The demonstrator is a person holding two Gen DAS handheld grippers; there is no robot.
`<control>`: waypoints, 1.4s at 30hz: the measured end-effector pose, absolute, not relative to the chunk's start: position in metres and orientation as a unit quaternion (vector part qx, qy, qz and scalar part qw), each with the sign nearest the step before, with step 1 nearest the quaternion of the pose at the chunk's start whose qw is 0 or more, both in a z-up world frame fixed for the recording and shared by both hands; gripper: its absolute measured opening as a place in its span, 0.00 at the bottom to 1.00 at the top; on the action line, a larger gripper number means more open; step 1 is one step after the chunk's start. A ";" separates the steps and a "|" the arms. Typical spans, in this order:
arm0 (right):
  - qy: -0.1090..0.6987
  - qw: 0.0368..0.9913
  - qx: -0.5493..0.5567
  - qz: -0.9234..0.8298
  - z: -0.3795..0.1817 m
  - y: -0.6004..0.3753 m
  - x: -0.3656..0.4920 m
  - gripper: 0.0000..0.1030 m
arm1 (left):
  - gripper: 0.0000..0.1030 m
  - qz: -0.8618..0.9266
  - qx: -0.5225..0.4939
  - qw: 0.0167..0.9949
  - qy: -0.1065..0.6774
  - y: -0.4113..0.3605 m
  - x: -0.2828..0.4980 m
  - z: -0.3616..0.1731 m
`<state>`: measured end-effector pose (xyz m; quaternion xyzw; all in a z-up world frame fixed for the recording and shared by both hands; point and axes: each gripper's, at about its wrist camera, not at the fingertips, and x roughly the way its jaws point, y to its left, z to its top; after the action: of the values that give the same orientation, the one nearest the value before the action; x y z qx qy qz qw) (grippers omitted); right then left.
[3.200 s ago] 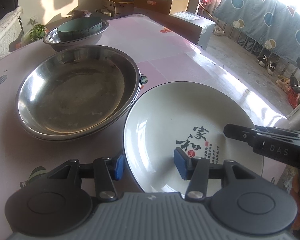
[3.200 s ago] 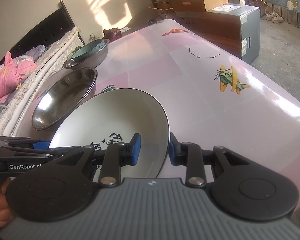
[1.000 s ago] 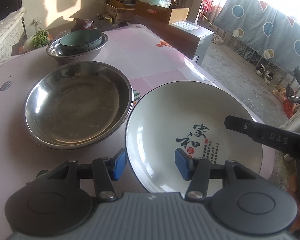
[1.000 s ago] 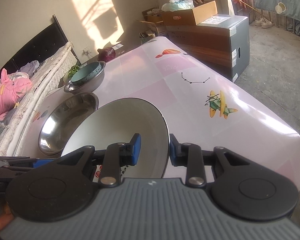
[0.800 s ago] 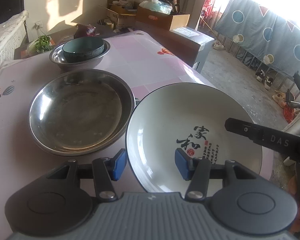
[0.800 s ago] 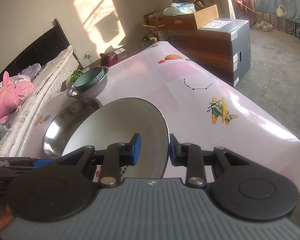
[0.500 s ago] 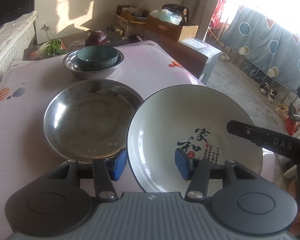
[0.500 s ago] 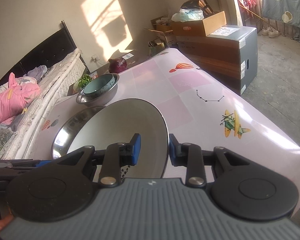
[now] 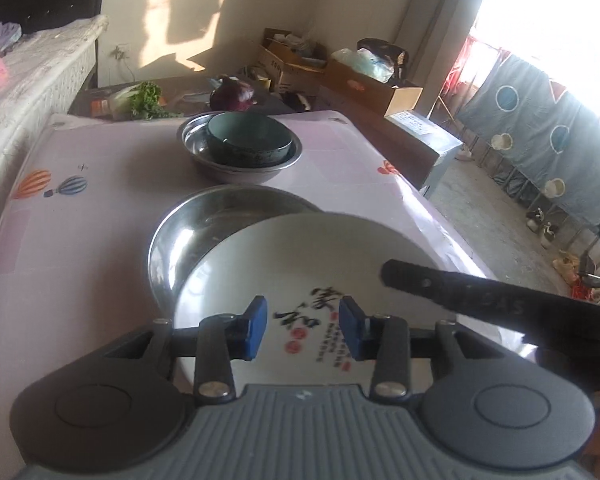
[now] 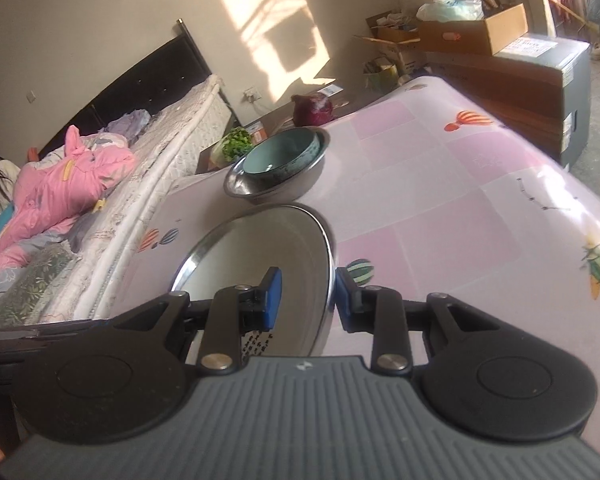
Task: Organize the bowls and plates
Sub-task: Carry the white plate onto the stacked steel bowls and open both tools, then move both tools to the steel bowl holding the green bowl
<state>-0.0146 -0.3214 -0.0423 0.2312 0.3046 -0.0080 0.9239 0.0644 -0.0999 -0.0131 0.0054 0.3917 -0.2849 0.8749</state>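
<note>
A white plate with black Chinese characters is held in the air, partly over the large steel basin. My right gripper is shut on the plate's right rim. My left gripper is open, its blue pads apart above the near part of the plate, holding nothing. A teal ceramic bowl sits inside a smaller steel bowl at the far end of the table. In the right wrist view the plate hides most of the basin.
The table has a pink patterned cloth. Its right edge drops to the floor. A bed runs along its left side. Greens, a red cabbage and cardboard boxes lie beyond the far end.
The right gripper has lifted the plate off the table and carried it left, over the large steel basin. Both grippers rose and moved back with it. The left gripper stayed open.
</note>
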 end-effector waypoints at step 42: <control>0.292 0.944 0.143 -0.051 -0.030 -0.299 -0.042 0.99 | 0.68 -0.131 0.057 0.899 0.414 -0.035 0.085 -0.019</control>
<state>-0.0420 -0.2992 -0.0301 0.1430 0.2918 -0.0506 0.9444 0.0850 -0.0351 -0.0191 0.0567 0.4137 -0.1313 0.8991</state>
